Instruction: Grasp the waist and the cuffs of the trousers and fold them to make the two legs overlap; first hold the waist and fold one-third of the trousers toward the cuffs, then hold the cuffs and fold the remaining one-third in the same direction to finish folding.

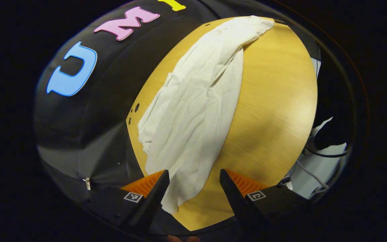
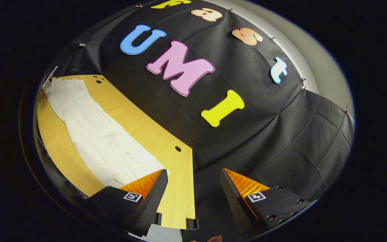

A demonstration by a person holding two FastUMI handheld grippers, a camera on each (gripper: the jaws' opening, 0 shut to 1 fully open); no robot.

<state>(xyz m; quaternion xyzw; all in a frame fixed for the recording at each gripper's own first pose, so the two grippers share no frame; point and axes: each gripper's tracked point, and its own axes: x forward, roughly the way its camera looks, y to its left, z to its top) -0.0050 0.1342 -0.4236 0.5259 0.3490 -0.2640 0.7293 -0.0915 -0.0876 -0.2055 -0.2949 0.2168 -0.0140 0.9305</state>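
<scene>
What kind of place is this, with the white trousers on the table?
Probably a small recording booth, not a home. White trousers lie stretched out along a bare wooden table, a black cloth wall hangs close behind it, and loose cables trail beside the table.

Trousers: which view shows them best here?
The left gripper view: the trousers run large down the middle of the table, creases clear. The right gripper view shows them smaller, at its left side, near end hidden behind a finger.
</scene>
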